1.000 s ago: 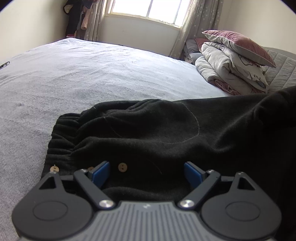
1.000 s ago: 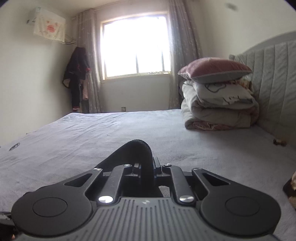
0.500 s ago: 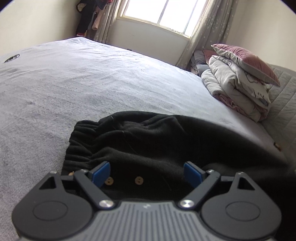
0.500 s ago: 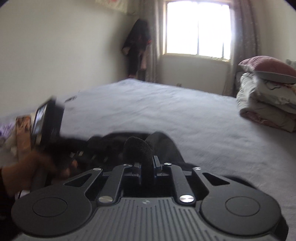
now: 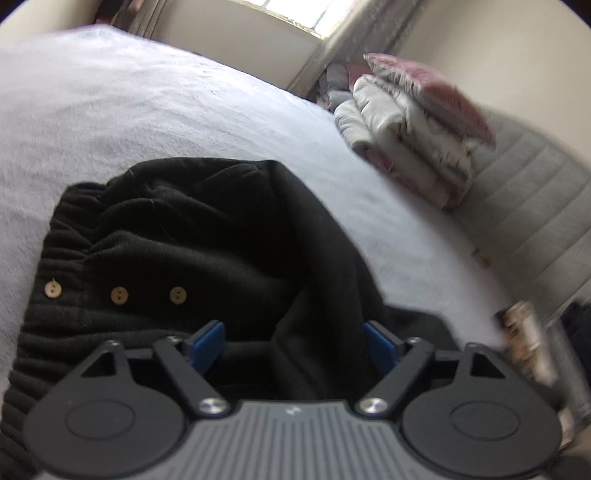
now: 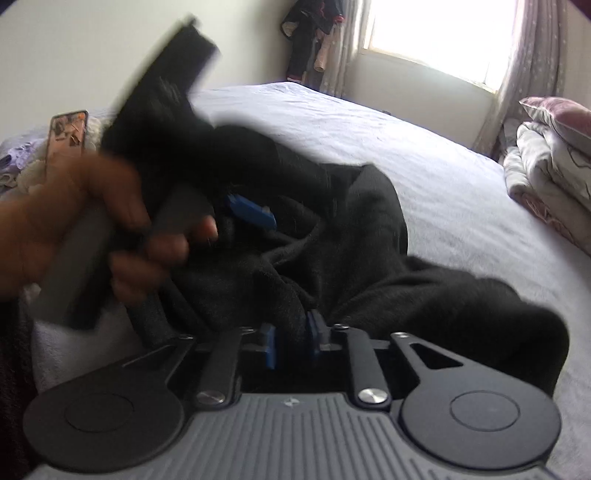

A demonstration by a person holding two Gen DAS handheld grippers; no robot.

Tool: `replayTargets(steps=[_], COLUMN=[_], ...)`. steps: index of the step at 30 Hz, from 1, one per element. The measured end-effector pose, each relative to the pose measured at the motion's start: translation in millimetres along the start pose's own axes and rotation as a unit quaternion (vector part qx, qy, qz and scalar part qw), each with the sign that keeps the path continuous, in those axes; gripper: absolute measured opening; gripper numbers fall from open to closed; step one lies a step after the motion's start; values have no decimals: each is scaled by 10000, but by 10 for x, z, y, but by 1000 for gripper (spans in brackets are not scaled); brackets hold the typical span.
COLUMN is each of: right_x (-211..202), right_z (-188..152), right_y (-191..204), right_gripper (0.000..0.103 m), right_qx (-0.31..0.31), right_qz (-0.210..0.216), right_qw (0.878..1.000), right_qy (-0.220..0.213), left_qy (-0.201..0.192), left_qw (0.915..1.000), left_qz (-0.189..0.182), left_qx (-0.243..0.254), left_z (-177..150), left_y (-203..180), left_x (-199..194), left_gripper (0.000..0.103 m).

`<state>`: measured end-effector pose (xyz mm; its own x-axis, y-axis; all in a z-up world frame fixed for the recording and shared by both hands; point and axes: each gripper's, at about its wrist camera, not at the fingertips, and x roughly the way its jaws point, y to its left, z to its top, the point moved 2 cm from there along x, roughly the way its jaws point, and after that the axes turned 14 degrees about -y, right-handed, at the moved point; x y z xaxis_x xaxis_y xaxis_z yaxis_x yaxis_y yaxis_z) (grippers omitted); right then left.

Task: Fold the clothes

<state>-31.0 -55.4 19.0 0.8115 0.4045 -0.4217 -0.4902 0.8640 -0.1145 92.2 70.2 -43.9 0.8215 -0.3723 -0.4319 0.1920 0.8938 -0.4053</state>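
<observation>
Right, the black garment [image 5: 207, 236] lies bunched on the pale bed sheet [image 5: 147, 110], at the near side of the bed, just in front of both my cameras. On its near left part I see a gathered, ribbed band with three small wooden buttons [image 5: 119, 294] in a row. A thick fold of the cloth runs from the far middle toward the near right and drops in between the fingers of my left gripper [image 5: 295, 345]. Those jaws stand wide and are closing as I watch; the blue pads [image 5: 207, 343] sit clear on either side of the fold, so no grip there.

From the right wrist view, the same dark cloth [image 6: 369, 258] is heaped up, with one lump spilling to the near right. My right gripper [image 6: 291, 341] has its jaws only narrowly apart and opening; a ridge of the cloth sits right at the tips, but I cannot tell whether the pads press on it.

To the left in that view, a hand [image 6: 85, 206] is wrapped around the grey handle of the left gripper [image 6: 207, 173], blurred, one blue pad showing above the cloth.

Farther out, folded bedding with a pink pillow [image 5: 424, 99] on top sits at the far right against the padded headboard [image 5: 528, 206]. A bright window [image 6: 443, 33] with curtains fills the far wall, and dark clothes [image 6: 306, 37] hang in the corner.
</observation>
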Motion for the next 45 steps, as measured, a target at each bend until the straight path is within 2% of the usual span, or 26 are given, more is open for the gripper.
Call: replayTargets(steps=[4, 8, 14, 18, 21, 25, 26, 27, 29, 30, 33, 37, 41, 45], right_x=[-99, -122, 152, 506, 713, 814, 845, 875, 897, 883, 783, 572, 380, 299], right_z=[250, 467, 672, 561, 301, 17, -26, -67, -97, -95, 16, 324, 585, 794], right_y=[-231, -484, -1082, -1505, -1679, -1766, -1755, -1737, -1669, -1633, -1521, -1494, -1576, -1735], right_gripper=[35, 51, 52, 52, 52, 52, 52, 39, 14, 11, 10, 9, 9, 9], right_qx=[296, 599, 1325, 1818, 2346, 2987, 3050, 3099, 2977, 2901, 2448, 1999, 1557, 1283], right_qz=[-1, -67, -426, -754, -765, -695, -691, -685, -647, -634, -790, -1129, -1619, -2046], right_qw=[9996, 9981, 9903, 9791, 9639, 9410, 9384, 9363, 9401, 9430, 9578, 9699, 9738, 9704], right_qy=[-24, -86, -31, 511, 1000, 1431, 1471, 1504, 1531, 1504, 1281, 806, 350, 9], left_qy=[60, 105, 182, 206, 229, 259, 263, 266, 269, 266, 218, 64, -158, -420], left_qw=[9998, 9998, 9996, 9996, 9996, 9996, 9996, 9996, 9996, 9996, 9997, 9996, 9985, 9948], left_qz=[165, 173, 207, 169, 133, 115, 115, 116, 109, 106, 114, 158, 456, 882], left_qx=[39, -49, 77, 22, -16, -9, -1, 5, 10, -2, -93, -246, -268, -290], left_z=[-38, -23, -11, 8, 19, 29, 30, 31, 41, 52, 105, 193, 290, 405], left_y=[-3, 23, 38, 56, 82, 97, 100, 102, 111, 118, 156, 245, 358, 528], left_x=[54, 69, 73, 75, 71, 78, 81, 85, 91, 89, 69, 15, -42, -112], left_gripper=[71, 70, 70, 70, 71, 72, 73, 73, 74, 74, 77, 80, 81, 81])
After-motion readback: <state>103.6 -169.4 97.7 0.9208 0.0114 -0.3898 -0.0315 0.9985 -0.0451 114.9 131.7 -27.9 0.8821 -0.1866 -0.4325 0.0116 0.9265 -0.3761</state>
